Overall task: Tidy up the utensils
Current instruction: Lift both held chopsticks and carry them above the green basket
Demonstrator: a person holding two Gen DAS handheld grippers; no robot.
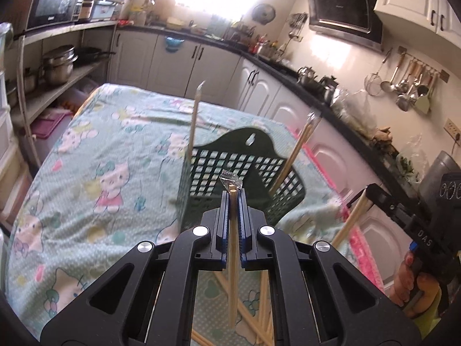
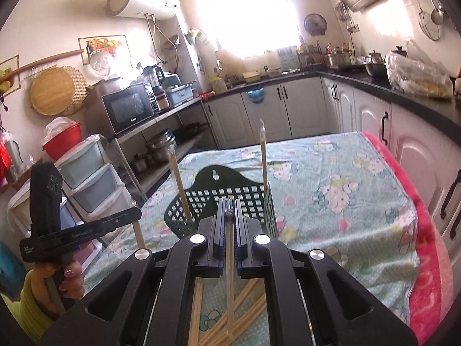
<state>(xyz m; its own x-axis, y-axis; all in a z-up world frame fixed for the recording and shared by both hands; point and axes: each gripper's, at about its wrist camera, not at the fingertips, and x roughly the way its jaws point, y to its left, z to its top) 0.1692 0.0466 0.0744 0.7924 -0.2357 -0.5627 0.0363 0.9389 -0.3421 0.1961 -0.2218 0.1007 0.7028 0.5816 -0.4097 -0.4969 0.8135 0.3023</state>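
Observation:
A dark green mesh basket (image 1: pixel 230 178) stands on the table and holds two wrapped chopstick pairs, one upright (image 1: pixel 194 121) and one leaning right (image 1: pixel 299 147). It also shows in the right wrist view (image 2: pixel 230 199). My left gripper (image 1: pixel 232 194) is shut on a wrapped chopstick pair (image 1: pixel 232 259), held upright just before the basket. My right gripper (image 2: pixel 229 207) is shut on another wrapped chopstick pair (image 2: pixel 229 274), also near the basket's front. Several more chopsticks (image 2: pixel 242 311) lie on the cloth beneath the grippers.
The table wears a green cartoon-print cloth (image 1: pixel 95 173) over a pink blanket (image 2: pixel 426 259). White cabinets and a dark counter (image 1: pixel 331 109) run along the right. Open shelves with pots (image 1: pixel 57 66) stand to the left. The other hand-held gripper shows at the side of each view (image 1: pixel 403 216).

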